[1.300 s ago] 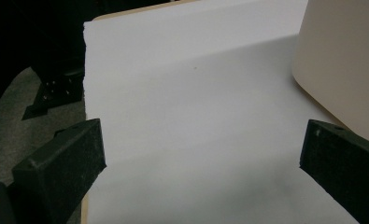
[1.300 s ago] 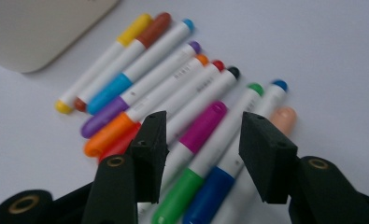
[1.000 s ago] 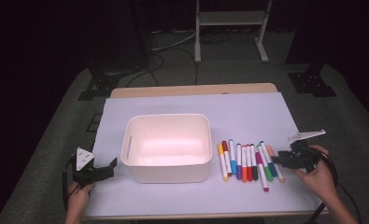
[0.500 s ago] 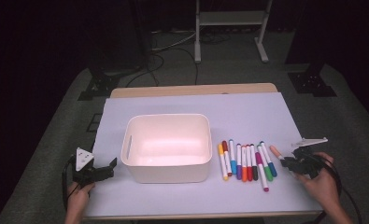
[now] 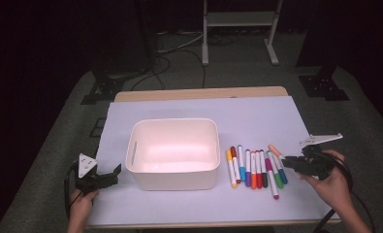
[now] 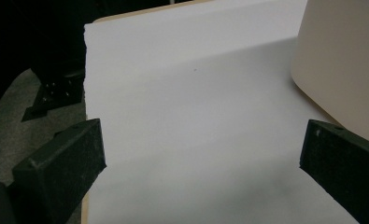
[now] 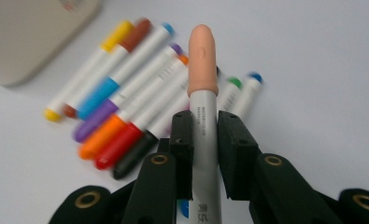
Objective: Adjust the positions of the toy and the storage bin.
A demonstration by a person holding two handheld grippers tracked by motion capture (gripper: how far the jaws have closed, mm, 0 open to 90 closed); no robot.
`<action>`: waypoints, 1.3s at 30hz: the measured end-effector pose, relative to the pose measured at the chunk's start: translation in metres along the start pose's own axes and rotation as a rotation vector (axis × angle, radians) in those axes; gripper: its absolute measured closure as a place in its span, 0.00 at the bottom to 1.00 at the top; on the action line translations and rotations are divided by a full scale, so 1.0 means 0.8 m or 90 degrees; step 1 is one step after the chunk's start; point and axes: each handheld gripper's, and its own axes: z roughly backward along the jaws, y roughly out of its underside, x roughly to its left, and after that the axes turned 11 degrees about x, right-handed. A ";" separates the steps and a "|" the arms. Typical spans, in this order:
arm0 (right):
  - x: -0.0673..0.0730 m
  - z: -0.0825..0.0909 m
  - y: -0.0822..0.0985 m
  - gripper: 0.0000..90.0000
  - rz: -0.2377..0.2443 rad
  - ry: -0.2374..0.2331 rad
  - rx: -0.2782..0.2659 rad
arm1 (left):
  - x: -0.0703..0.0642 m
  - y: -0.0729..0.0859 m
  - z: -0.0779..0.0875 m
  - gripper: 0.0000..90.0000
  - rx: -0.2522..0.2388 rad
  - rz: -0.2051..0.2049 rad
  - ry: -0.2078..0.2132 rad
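A white bin [image 5: 172, 180] stands empty in the middle of the white sheet [image 5: 257, 119]. To its right lies a row of several coloured markers [image 5: 252, 170]. My right gripper [image 5: 288, 161] is shut on a peach-capped marker [image 5: 275, 150], lifted a little above the row's right end. In the right gripper view the black pads clamp the marker's white barrel and its peach cap [image 7: 202, 56] points away over the other markers [image 7: 126, 93]; the gripper [image 7: 204, 140] holds it mid-barrel. My left gripper [image 5: 112, 175] rests open left of the bin. The left gripper view has its jaws [image 6: 201, 154] wide apart over bare sheet, beside the bin wall [image 6: 345, 70].
The sheet covers a wooden table whose far edge [image 5: 203, 93] shows behind it. Grey floor, cables and a metal stand [image 5: 237, 29] lie beyond. Bare sheet lies behind the bin and right of the markers. The bin's corner [image 7: 28, 32] is in the right gripper view.
My right gripper moved in on the row's right end, closed on the peach-capped marker and rose slightly with it. The left gripper stayed where it was.
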 end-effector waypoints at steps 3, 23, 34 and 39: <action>0.014 0.013 -0.015 0.84 0.016 -0.040 -0.017 | 0.000 0.000 0.000 0.00 0.000 -0.001 0.000; 0.120 0.047 -0.118 0.84 0.182 -0.156 -0.053 | 0.001 0.000 0.000 0.00 -0.001 0.006 0.004; 0.185 0.030 -0.169 0.84 0.274 -0.200 -0.034 | 0.001 0.000 0.000 0.00 0.002 0.004 0.005; 0.214 0.018 -0.189 0.84 0.313 -0.224 -0.024 | 0.001 0.000 0.000 0.00 0.004 0.005 0.007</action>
